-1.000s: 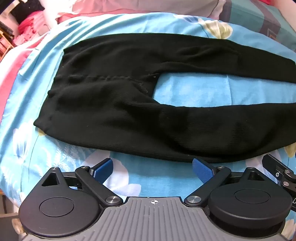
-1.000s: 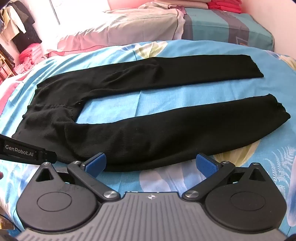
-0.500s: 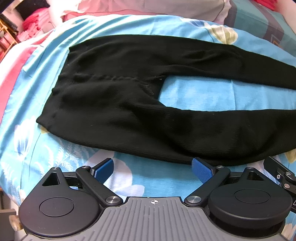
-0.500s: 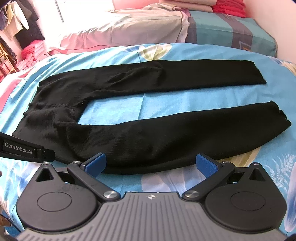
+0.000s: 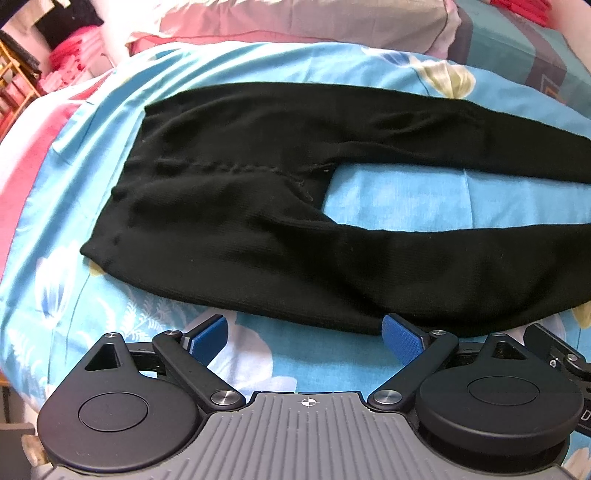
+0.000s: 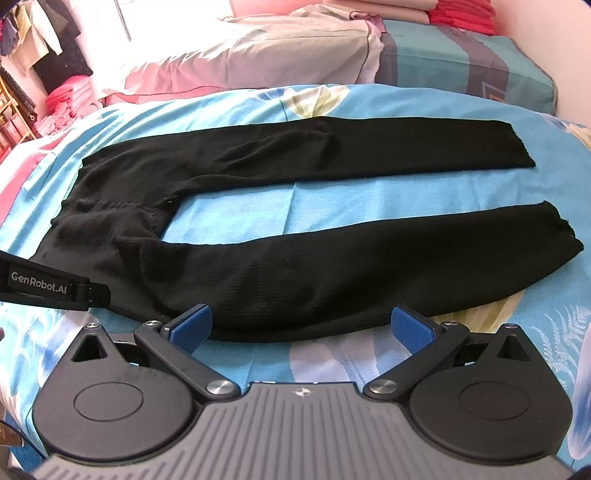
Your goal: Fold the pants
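Black knit pants (image 5: pixel 236 221) (image 6: pixel 288 266) lie flat on a blue flowered bedsheet (image 5: pixel 395 195), waist to the left and both legs spread apart toward the right. My left gripper (image 5: pixel 304 338) hovers open just in front of the near leg's edge, close to the hip, with nothing between its blue pads. Farther along the same leg, my right gripper (image 6: pixel 301 326) is open too, its blue pads at the near leg's front edge. The leg cuffs (image 6: pixel 569 243) show only in the right wrist view.
Pink and grey pillows and bedding (image 6: pixel 258 59) lie along the far side of the bed. Stacked red clothes (image 6: pixel 461 14) sit at the back right, and a rack with pink clothes (image 6: pixel 62 107) stands at the left. The other gripper's strap (image 6: pixel 48 286) crosses the left edge.
Both grippers have drifted slightly back and to the left, so the pants sit a little lower and farther right in each view. Both stay open; the pants have not moved.
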